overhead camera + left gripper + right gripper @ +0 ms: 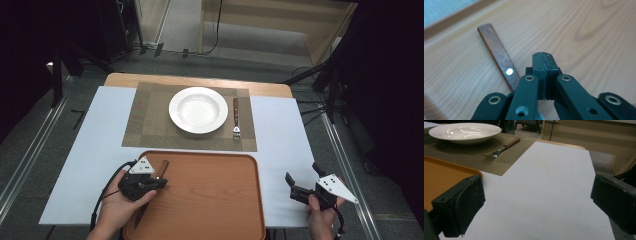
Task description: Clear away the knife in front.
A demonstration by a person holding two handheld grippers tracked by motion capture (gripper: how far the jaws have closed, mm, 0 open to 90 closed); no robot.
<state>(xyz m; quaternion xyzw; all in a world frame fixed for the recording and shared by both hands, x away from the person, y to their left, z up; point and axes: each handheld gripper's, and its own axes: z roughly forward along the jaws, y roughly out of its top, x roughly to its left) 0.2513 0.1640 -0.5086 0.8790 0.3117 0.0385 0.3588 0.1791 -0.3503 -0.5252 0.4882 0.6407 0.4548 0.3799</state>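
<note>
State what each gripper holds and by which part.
Nothing is held. The left gripper is shut empty beside the knife handle; the right gripper is open over the table.

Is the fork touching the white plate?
Apart. The high view shows a strip of placemat between the fork and the white plate.

Knife [161, 171] lies on tray [215, 200]; fork [235, 119] right of plate [198, 109].

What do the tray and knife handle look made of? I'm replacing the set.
The tray looks like wood or wood-grain laminate: matte, with grain lines and a knot. The knife handle looks like dark polished wood with a metal rivet.
</note>
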